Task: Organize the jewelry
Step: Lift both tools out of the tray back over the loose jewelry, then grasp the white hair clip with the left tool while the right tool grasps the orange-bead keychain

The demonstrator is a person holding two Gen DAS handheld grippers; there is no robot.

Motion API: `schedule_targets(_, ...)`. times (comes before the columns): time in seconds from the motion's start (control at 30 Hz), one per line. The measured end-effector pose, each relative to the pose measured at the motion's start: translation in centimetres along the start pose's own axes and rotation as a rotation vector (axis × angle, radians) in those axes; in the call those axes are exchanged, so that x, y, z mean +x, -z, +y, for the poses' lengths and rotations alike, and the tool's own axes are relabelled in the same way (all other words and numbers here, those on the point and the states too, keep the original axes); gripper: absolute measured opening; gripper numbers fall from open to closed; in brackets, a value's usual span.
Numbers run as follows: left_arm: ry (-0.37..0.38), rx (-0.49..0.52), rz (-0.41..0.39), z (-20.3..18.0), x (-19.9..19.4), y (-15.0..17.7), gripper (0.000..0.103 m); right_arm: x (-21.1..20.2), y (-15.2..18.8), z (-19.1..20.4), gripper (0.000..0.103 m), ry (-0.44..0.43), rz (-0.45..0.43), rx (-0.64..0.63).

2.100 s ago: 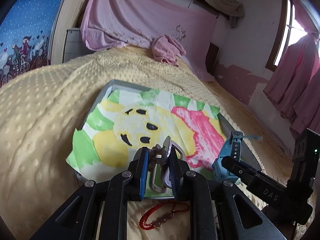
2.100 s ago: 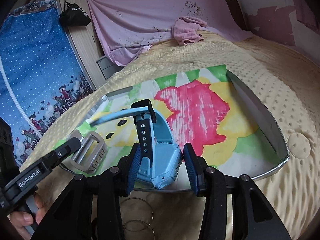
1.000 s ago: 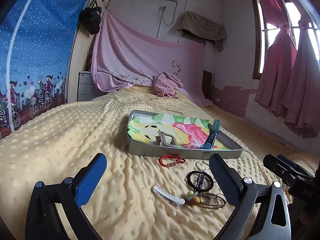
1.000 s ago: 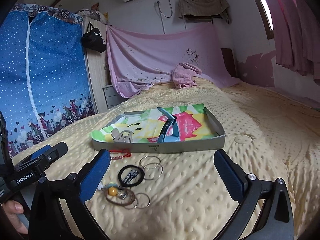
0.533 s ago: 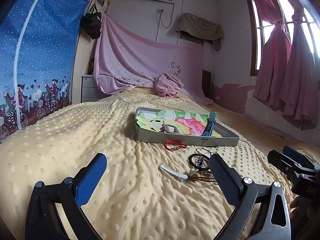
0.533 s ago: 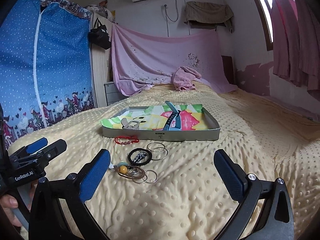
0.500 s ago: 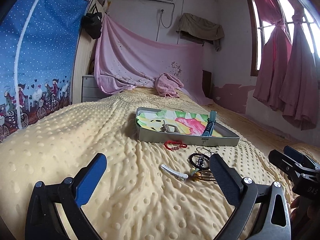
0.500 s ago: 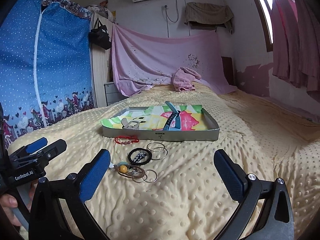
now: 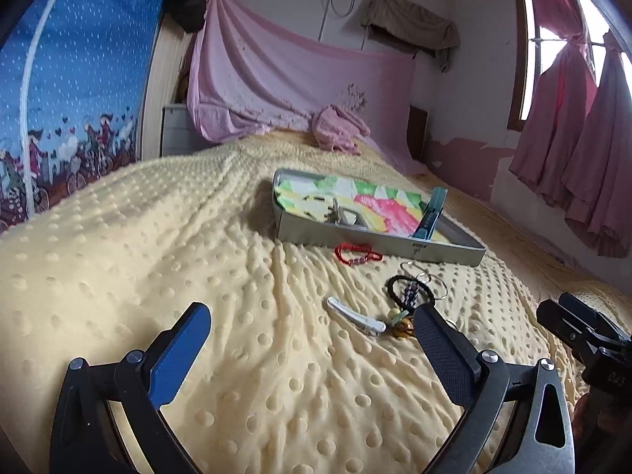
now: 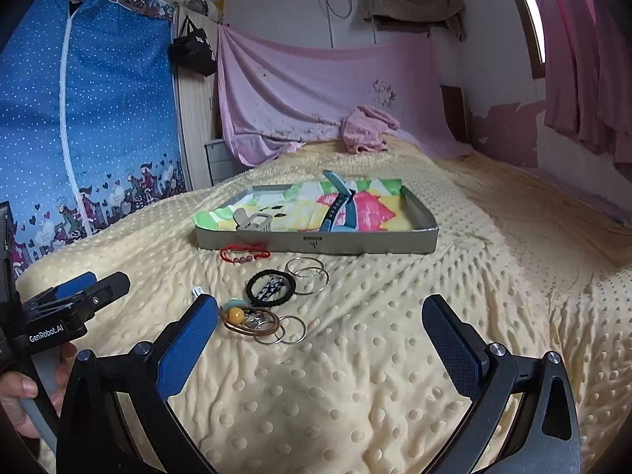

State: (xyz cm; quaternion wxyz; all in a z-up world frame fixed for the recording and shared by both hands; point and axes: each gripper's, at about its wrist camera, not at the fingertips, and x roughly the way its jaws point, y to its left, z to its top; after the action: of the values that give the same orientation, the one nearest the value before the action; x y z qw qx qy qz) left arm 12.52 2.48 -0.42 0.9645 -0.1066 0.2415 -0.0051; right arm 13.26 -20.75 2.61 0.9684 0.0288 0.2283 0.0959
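Observation:
A grey metal tray (image 10: 379,243) lined with a colourful cloth lies on the yellow bedspread. In it lie a blue watch (image 10: 342,207) and a grey buckle (image 10: 252,222); both also show in the left wrist view, the watch (image 9: 431,213) and the buckle (image 9: 343,216). In front of the tray lie a red bracelet (image 10: 245,253), a black hair tie (image 10: 271,286), silver rings (image 10: 307,270), a beaded brown cord (image 10: 252,322) and a white hair clip (image 9: 355,313). My left gripper (image 9: 308,349) and my right gripper (image 10: 320,339) are both open and empty, held back from the jewelry.
The bed's dotted yellow cover (image 10: 395,355) spreads all around. A pink towel (image 10: 365,128) lies at the bed's far end below a hung pink sheet. A blue fabric wardrobe (image 10: 87,118) stands at the left. Pink curtains (image 9: 572,150) hang at the right.
Both grippers let go of the buckle and the watch in the tray, opened and drew back. In the last half second both views tilted slightly lower and nearer the loose jewelry.

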Motion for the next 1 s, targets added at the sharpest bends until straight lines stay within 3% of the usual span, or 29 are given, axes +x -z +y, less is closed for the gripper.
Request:
schedule_targets(0.1, 0.016, -0.012, 0.045, 0.2, 1.1, -0.1, 0.103, 0.8, -0.1, -0.4, 0.099, -0.019, 0.020, 0.021)
schedule_targets(0.23, 0.053, -0.017, 0.077, -0.1, 2.3, -0.2, 0.099, 2.5, -0.2, -0.8, 0.068, -0.045, 0.066, 0.039)
schedule_targets(0.27, 0.067, -0.017, 0.084, -0.2, 2.6, -0.3, 0.096, 3.0, -0.2, -0.8, 0.067, -0.056, 0.080, 0.046)
schedule_targets(0.47, 0.142, -0.030, 0.151, -0.8, 5.1, -1.0, 0.069, 5.5, 0.1, 0.0, 0.050, -0.123, 0.149, 0.038)
schedule_targets(0.53, 0.165, -0.040, 0.178, -1.0, 5.9, -1.1, 0.058, 6.2, 0.4, 0.5, 0.040, -0.149, 0.173, 0.019)
schedule_targets(0.63, 0.196, -0.076, 0.235, -0.9, 7.2, -1.0, 0.049, 7.4, 0.6, 1.2, 0.028, -0.181, 0.210, 0.000)
schedule_targets(0.77, 0.234, -0.143, 0.276, -0.4, 8.3, -0.7, 0.048, 8.8, 0.7, 1.7, 0.027, -0.209, 0.250, -0.006)
schedule_targets(1.0, 0.238, -0.157, 0.343, -0.7, 10.3, -0.5, 0.033, 10.1, 1.3, 2.5, 0.027, -0.221, 0.301, -0.024)
